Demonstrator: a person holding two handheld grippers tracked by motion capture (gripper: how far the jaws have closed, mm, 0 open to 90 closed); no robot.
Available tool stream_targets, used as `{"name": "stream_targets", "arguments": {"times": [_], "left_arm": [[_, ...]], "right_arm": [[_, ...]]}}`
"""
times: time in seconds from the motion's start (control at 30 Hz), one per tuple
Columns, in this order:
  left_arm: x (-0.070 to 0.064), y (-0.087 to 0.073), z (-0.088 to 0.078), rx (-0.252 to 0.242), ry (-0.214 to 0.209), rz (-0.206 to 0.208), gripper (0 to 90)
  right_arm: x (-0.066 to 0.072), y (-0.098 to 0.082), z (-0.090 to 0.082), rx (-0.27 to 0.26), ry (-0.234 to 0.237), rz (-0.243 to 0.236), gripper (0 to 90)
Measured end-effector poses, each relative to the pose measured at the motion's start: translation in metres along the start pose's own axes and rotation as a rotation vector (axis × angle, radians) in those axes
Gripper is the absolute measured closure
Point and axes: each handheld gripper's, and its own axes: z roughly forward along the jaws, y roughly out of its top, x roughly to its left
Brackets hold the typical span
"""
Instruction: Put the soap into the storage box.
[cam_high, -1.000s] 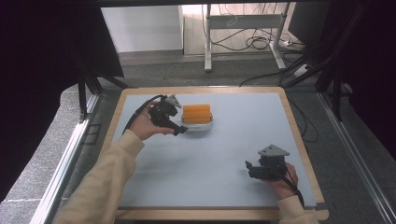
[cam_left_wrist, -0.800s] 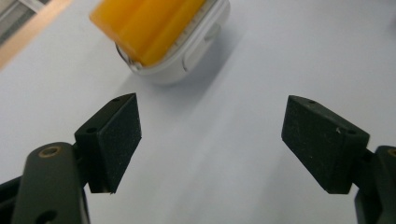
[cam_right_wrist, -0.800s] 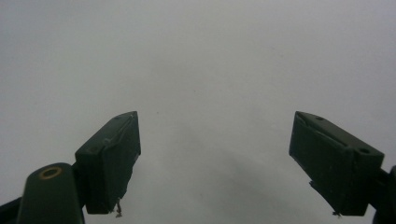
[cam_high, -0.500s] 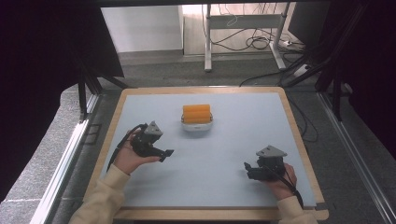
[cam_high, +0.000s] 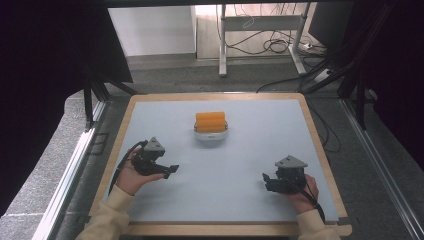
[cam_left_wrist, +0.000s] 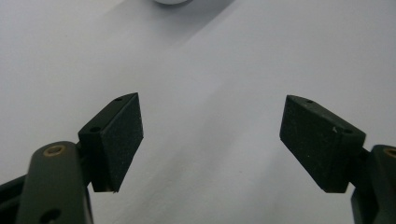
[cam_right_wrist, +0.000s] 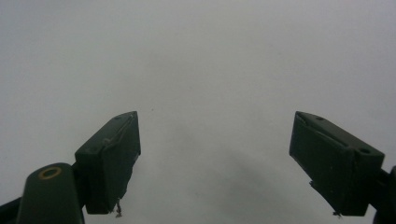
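Change: a second ago the left gripper (cam_high: 171, 170) was up at the white bowl (cam_high: 211, 136) holding the orange block (cam_high: 210, 120); now it is pulled back to the near left of the surface (cam_high: 260, 125), well apart from the bowl.
Meaning: the block sits in the bowl with nothing gripping it — the placing looks done, as far as I can judge.
Block and bowl: centre of the surface, toward the far side; the bowl's rim also peeks in at the top edge of the left gripper view (cam_left_wrist: 173, 1).
Left jaws: spread wide, empty.
Right gripper (cam_high: 266, 179): near right of the surface, jaws wide apart, nothing between them — unmoved throughout.
Writing: no brand, label or lettering is readable.
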Motion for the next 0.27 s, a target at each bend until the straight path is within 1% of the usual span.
{"name": "stream_targets", "arguments": {"times": [0.03,0.1,0.17,0.27], "left_arm": [[0.0003,-0.0004,0.0001,0.001,-0.002,0.001,21.2],[-0.0001,-0.0012,-0.0005,-0.018,0.0,-0.002,21.2],[0.0001,-0.0011,-0.002,-0.037,-0.014,-0.005,21.6],[0.0004,-0.0006,-0.0036,-0.043,-0.013,-0.005,21.4]], "right_arm": [[-0.0005,-0.0001,-0.0002,-0.002,-0.001,0.002,16.6],[-0.0012,-0.0003,-0.0006,-0.003,-0.005,0.003,16.7],[-0.0011,-0.0002,-0.001,-0.006,-0.006,0.003,16.6],[-0.001,-0.0001,-0.0013,-0.009,-0.008,0.001,16.7]]}}
